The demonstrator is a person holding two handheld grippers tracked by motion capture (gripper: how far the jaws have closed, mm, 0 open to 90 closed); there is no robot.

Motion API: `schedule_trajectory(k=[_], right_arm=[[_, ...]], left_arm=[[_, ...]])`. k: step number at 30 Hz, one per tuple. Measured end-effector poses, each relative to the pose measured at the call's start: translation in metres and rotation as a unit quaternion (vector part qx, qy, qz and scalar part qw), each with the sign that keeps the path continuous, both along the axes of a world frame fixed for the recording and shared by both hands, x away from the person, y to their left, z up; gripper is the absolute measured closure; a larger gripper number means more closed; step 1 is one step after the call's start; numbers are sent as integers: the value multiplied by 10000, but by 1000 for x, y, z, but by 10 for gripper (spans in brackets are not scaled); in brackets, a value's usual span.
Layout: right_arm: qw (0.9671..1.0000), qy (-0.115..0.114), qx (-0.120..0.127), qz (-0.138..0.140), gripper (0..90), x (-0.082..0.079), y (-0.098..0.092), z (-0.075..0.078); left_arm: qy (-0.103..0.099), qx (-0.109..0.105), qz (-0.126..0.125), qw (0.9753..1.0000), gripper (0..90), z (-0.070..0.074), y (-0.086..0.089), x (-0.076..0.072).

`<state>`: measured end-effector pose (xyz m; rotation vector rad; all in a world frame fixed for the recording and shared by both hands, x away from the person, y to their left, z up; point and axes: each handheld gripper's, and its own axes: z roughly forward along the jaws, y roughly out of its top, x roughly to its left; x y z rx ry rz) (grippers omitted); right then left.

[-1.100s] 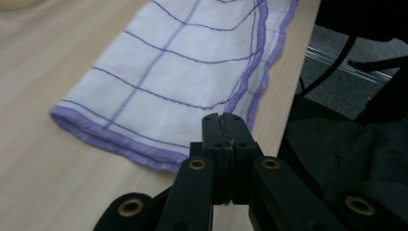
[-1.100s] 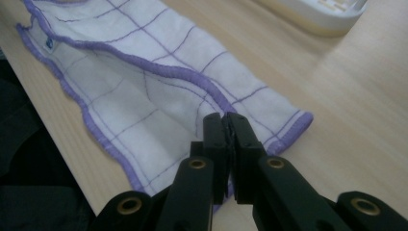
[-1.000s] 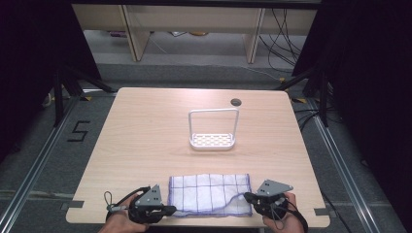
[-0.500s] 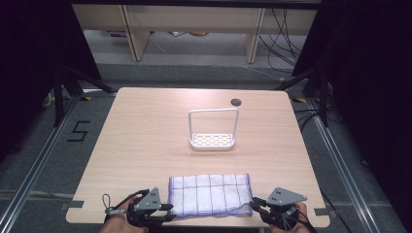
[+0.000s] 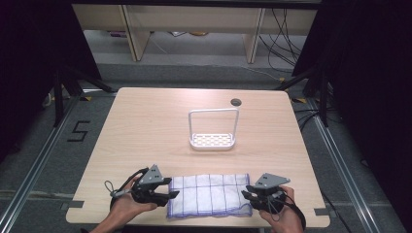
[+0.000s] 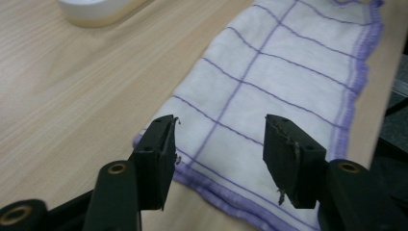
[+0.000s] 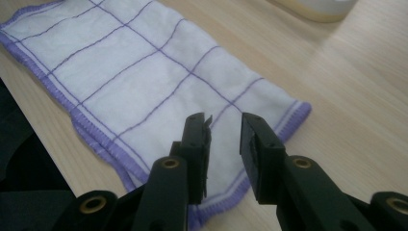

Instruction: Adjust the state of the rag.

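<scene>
A white cloth (image 5: 209, 194) with a purple grid and purple hem lies folded flat near the table's front edge. My left gripper (image 5: 172, 188) is at its left end, jaws wide open just above the hem, with nothing between them; in the left gripper view the gripper (image 6: 220, 130) straddles the cloth (image 6: 269, 72). My right gripper (image 5: 247, 194) is at the cloth's right end. In the right gripper view its jaws (image 7: 226, 120) stand a narrow gap apart over the cloth's (image 7: 120, 72) corner, gripping nothing.
A white perforated tray with a tall wire handle (image 5: 213, 141) stands mid-table, beyond the cloth; its base shows in the gripper views (image 6: 96, 7) (image 7: 317, 7). A round cable hole (image 5: 236, 102) is near the far edge. The wooden tabletop (image 5: 145, 126) is bare elsewhere.
The cloth's right end, rumpled a second ago, now lies flat. Both hands dipped toward the near edge and came back up to the cloth's ends.
</scene>
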<state>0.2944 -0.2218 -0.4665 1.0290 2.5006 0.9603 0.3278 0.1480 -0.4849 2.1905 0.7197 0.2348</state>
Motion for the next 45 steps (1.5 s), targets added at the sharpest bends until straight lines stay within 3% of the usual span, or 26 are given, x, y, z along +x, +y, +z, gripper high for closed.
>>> schedule_trajectory(k=[3,6,9,12,14,16,20,23,28,29,30,31,32,34,35,38,42,45], right_arm=[[9999,63,-93,115,747,2,6,-7],[9996,241,-100,109,760,-1,6,-11],[9996,259,-69,67,761,-5,6,-13],[9999,145,-42,-6,745,-8,2,-13],[9996,218,-48,-167,708,-12,-1,-10],[9995,196,-58,-227,652,-12,-2,-11],[9976,363,-99,-573,583,-20,-5,-15],[9960,488,-197,-722,549,-22,-6,-21],[9936,686,-164,-880,493,-25,-3,-25],[9936,686,-164,-880,493,-25,-3,-25],[9934,698,-174,-898,467,-26,-2,-26],[9921,798,-235,-937,435,-27,-1,-27],[9929,698,-405,-873,447,-29,2,-28],[9934,675,-448,-816,472,-29,3,-28],[9943,633,-478,-710,530,-30,6,-27],[9949,680,-422,-620,597,-31,6,-27],[9965,662,-300,-409,758,-30,4,-28],[9970,682,-265,-255,821,-26,1,-28]], left_arm=[[-26,274,198,9994,423,-6,-2,15],[-27,274,290,9992,421,-8,-1,22],[5,259,385,9989,420,-7,1,29],[60,162,300,9994,420,-5,0,34],[240,208,161,9994,409,-4,-1,39],[282,256,161,9991,409,-5,-1,44],[401,326,204,9985,410,-10,1,54],[540,429,122,9975,415,-13,3,56],[591,479,58,9971,443,-13,4,55],[587,514,4,9970,443,-14,5,55],[564,733,-185,9955,453,-13,7,56],[581,724,-174,9955,457,-13,5,56],[563,778,-277,9950,473,-14,6,56],[563,802,-266,9948,477,-14,5,55],[518,753,-273,9954,524,-15,4,54],[511,877,-454,9938,590,-13,4,53],[509,789,-538,9941,752,-16,2,50],[443,873,-656,9930,833,-15,1,45]])
